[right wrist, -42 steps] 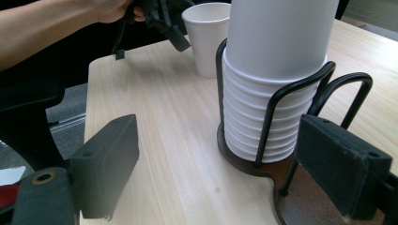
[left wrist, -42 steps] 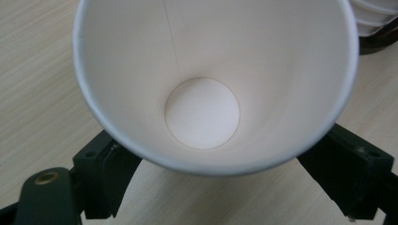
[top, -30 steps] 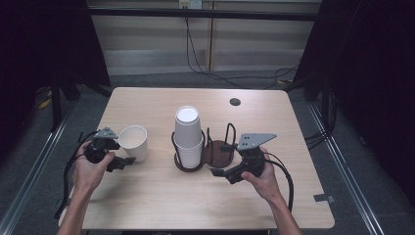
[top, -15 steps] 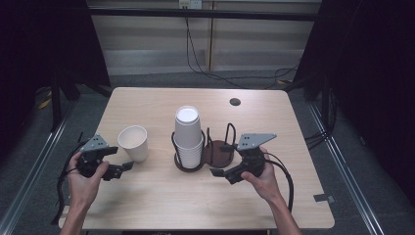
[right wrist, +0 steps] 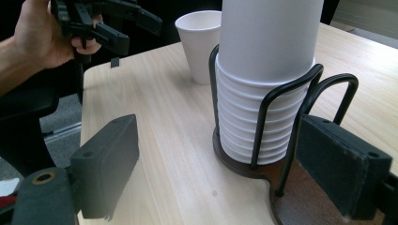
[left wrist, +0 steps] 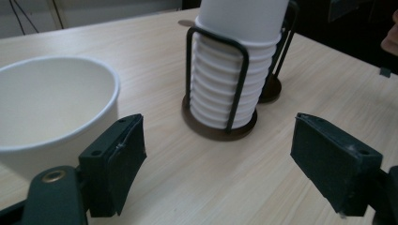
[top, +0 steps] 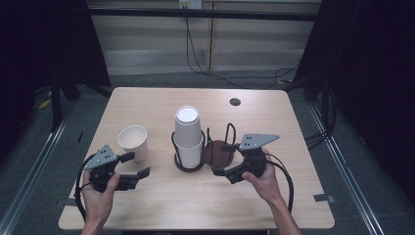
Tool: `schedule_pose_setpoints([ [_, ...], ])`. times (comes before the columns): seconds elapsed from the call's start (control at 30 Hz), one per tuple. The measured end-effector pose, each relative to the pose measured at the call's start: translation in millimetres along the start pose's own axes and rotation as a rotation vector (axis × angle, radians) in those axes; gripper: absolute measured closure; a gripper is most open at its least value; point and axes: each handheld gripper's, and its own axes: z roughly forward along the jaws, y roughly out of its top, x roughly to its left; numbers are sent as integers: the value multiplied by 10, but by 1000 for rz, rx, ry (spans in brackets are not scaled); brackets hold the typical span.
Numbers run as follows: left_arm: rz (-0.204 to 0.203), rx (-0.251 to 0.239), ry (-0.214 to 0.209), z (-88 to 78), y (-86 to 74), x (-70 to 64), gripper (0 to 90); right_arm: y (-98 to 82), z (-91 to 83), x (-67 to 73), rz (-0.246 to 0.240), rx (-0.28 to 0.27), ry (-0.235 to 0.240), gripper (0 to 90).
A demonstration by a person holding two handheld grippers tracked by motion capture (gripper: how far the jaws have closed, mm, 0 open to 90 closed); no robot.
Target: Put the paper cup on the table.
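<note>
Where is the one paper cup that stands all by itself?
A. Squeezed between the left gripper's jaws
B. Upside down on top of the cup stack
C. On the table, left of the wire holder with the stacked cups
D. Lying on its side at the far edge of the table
C: the single paper cup stands upright on the table, left of the wire holder with the stack of cups, and the left gripper is apart from it.

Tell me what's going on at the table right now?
A person holds a gripper in each hand. The left gripper has backed away from the single paper cup, which stands upright on the table; its jaws have just been closing with nothing between them. The right gripper sits open beside the wire cup holder, next to the stack of cups in it.
</note>
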Motion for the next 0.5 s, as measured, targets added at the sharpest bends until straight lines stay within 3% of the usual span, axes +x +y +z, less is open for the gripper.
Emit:
schedule_pose_setpoints([
  [0.13,20,-28,-16,108,-9,-129,165,-35,-12,31,-3,-1,-24,139],
  [0.3,39,-24,-47,237,-43,-253,163,-74,-19,84,2,-16,-42,139],
  [0.33,82,-35,-21,283,-45,-323,161,-74,-17,96,1,-18,-49,139],
  [0.47,83,-85,-39,385,-83,-416,157,-122,3,160,15,-52,-68,140],
  [0.5,84,-54,-39,424,-106,-438,156,-152,18,185,18,-60,-80,140],
])
